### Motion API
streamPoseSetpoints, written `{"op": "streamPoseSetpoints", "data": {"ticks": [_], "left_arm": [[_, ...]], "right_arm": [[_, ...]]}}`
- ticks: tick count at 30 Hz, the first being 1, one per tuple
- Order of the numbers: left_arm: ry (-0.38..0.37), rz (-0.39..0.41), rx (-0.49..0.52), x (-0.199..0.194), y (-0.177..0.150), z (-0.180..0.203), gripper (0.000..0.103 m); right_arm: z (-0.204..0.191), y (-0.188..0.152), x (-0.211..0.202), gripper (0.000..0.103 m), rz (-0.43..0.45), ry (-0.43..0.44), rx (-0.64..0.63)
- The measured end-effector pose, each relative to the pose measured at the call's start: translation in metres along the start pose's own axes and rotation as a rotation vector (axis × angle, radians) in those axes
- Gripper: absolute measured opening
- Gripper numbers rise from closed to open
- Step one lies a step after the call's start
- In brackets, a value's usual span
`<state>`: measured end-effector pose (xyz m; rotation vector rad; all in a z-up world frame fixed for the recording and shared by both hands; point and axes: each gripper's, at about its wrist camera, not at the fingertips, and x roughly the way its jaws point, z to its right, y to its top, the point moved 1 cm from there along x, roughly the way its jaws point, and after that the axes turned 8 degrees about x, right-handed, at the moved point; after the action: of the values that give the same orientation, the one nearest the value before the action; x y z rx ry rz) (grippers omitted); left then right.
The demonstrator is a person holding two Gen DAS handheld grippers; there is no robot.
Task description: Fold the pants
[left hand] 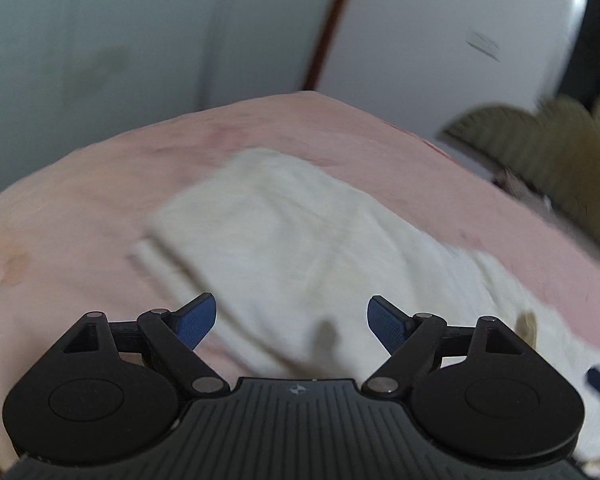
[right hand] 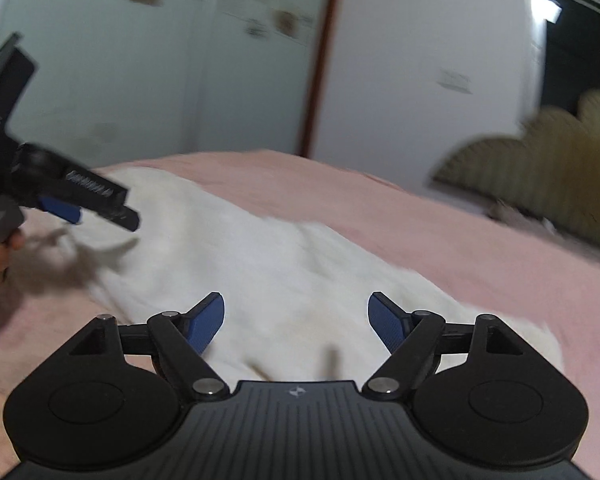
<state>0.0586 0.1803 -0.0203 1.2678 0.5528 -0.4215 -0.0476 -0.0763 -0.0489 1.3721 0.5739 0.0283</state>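
White pants [left hand: 300, 236] lie folded lengthwise on a pink bed sheet [left hand: 80, 208], running from far left to near right. My left gripper [left hand: 291, 322] is open and empty, hovering above the near part of the pants. In the right wrist view the pants [right hand: 284, 272] stretch from far left toward me. My right gripper [right hand: 296, 320] is open and empty above them. The left gripper [right hand: 84, 204] shows at the left of that view, above the pants' far end. Both views are motion-blurred.
The pink sheet [right hand: 480, 256] covers the bed. An olive ribbed cushion [left hand: 552, 152] lies at the far right edge, also in the right wrist view [right hand: 540, 176]. Pale wardrobe doors [left hand: 140, 40] and a white wall stand behind the bed.
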Motion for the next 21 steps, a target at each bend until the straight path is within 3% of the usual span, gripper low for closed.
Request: {"op": "streamPoseSetpoints", "data": {"ticks": [4, 6, 10, 13, 15, 16, 17, 18, 19, 21], "left_arm": [[-0.032, -0.044, -0.117, -0.013, 0.004, -0.053, 0.086], [-0.091, -0.091, -0.173, -0.01, 0.002, -0.069, 0.087], [-0.211, -0.134, -0.299, 0.002, -0.002, -0.088, 0.095], [-0.284, -0.144, -0.355, 0.007, -0.001, -0.09, 0.098], [-0.371, -0.175, -0.416, 0.016, -0.002, -0.09, 0.099], [-0.416, -0.192, -0.446, 0.021, -0.002, -0.09, 0.1], [-0.448, -0.202, -0.473, 0.028, -0.003, -0.088, 0.1], [-0.453, -0.203, -0.492, 0.031, -0.003, -0.086, 0.101], [-0.451, -0.2, -0.51, 0.035, -0.001, -0.086, 0.101], [-0.458, -0.198, -0.56, 0.043, 0.002, -0.084, 0.101]], "right_arm": [[-0.061, 0.009, 0.019, 0.079, -0.009, 0.136, -0.158], [-0.087, 0.008, 0.031, 0.079, -0.021, 0.17, -0.243], [-0.126, -0.007, 0.062, 0.079, -0.061, 0.153, -0.428], [-0.143, -0.007, 0.078, 0.079, -0.012, 0.081, -0.502], [-0.151, -0.003, 0.088, 0.078, 0.013, 0.046, -0.55], [-0.154, -0.002, 0.095, 0.074, 0.012, 0.04, -0.573], [-0.156, -0.001, 0.101, 0.048, 0.002, 0.048, -0.579], [-0.157, 0.001, 0.106, 0.033, -0.019, 0.068, -0.575], [-0.157, 0.002, 0.109, 0.024, -0.024, 0.086, -0.56], [-0.151, 0.007, 0.106, 0.019, -0.013, 0.105, -0.506]]}}
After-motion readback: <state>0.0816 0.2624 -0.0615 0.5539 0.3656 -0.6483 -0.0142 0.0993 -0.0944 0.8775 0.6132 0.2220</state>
